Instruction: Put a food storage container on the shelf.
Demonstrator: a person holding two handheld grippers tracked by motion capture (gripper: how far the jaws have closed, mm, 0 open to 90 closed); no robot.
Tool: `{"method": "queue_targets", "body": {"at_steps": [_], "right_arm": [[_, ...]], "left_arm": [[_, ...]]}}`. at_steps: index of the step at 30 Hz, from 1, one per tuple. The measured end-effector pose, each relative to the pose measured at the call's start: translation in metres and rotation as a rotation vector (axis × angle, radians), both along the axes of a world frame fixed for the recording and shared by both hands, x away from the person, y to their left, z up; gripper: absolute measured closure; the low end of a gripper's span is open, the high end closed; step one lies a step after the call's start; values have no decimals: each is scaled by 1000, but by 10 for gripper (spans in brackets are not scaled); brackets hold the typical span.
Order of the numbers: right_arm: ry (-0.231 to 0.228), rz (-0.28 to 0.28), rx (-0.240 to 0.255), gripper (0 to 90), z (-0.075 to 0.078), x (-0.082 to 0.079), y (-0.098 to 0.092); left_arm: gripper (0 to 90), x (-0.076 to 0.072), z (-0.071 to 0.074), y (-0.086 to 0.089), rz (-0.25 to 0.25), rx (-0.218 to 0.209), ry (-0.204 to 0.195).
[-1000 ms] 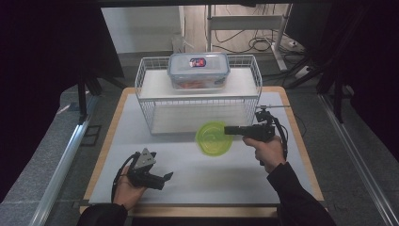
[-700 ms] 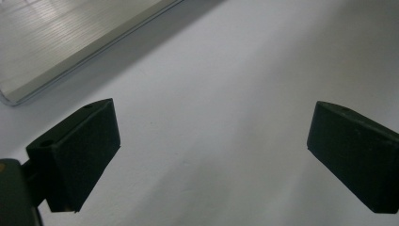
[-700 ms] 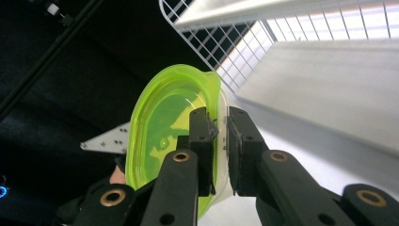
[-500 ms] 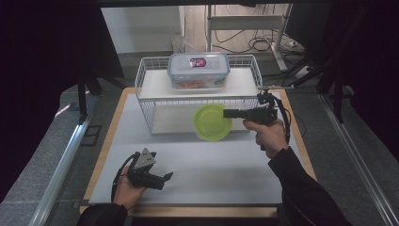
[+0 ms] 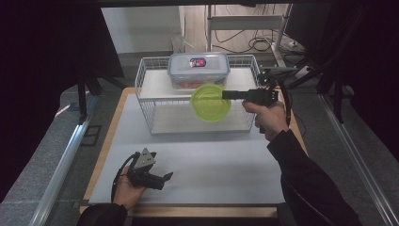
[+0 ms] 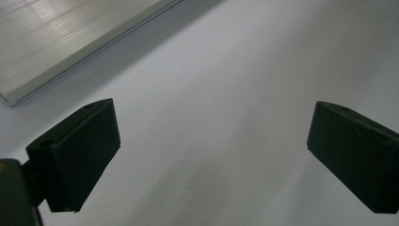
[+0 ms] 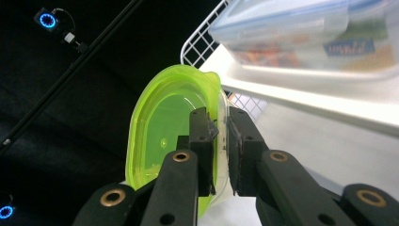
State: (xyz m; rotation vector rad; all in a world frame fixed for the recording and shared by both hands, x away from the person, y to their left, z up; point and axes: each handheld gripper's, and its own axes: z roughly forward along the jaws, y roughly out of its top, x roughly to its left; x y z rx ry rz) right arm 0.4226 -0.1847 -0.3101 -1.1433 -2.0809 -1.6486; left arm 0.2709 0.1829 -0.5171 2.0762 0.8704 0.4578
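Dark curtains and black frame poles ring a wooden desk (image 5: 109, 141) topped with a pale grey mat (image 5: 211, 165).

On the right gripper (image 5: 225, 94), the fingers (image 7: 202, 141) are drawn narrow and clamp the rim of a lime-green bowl (image 5: 211, 102); in the right gripper view one pad sits inside the bowl's wall and the other outside it, with the translucent plastic pinched between them. The bowl (image 7: 164, 141) hangs tipped on edge, its hollow facing the person, held in the air in front of the white wire rack (image 5: 146, 101) at about the height of the rack's upper shelf. The gripper lies roughly level, pointing toward the person's left, with the right hand (image 5: 268, 117) wrapped round its handle and a dark sleeve (image 5: 306, 179) running back to the bottom edge.

On the left gripper (image 5: 162, 178), the fingers (image 6: 80, 150) stand wide apart with bare mat between them. That gripper rests low on the near left part of the mat, cradled in the left hand (image 5: 127, 188), well apart from the bowl and the rack.

Farther out, the rack stands at the back of the mat. On its upper shelf sits a clear lidded food container (image 5: 198, 69) with a label on top, just behind the bowl as seen from the high view. Cables lie on the floor beyond the desk.
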Motion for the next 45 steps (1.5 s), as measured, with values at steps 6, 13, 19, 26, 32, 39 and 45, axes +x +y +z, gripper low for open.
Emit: {"method": "queue_targets", "body": {"at_steps": [6, 13, 19, 26, 32, 39, 45], "right_arm": [[-5, -18, 13, 817, 16, 10, 3], [-13, -62, 22, 817, 38, 24, 6], [-24, -94, 17, 817, 51, 35, 10], [-26, -136, 8, 817, 61, 51, 16], [-24, -172, 6, 817, 66, 65, 23], [-21, -220, 3, 817, 71, 79, 28], [-19, -254, -8, 817, 74, 91, 36]], "left_arm": [[29, 0, 0, 1, 3, -3, 2], [28, 1, 0, 1, 5, -6, 5], [28, 0, 0, 1, 3, -6, 2], [27, 0, -1, 1, -1, -6, 5], [27, 0, 0, 1, -6, 0, 3], [27, 0, -1, 0, -10, 6, 2], [27, -1, 0, 0, -15, 12, -3]]}}
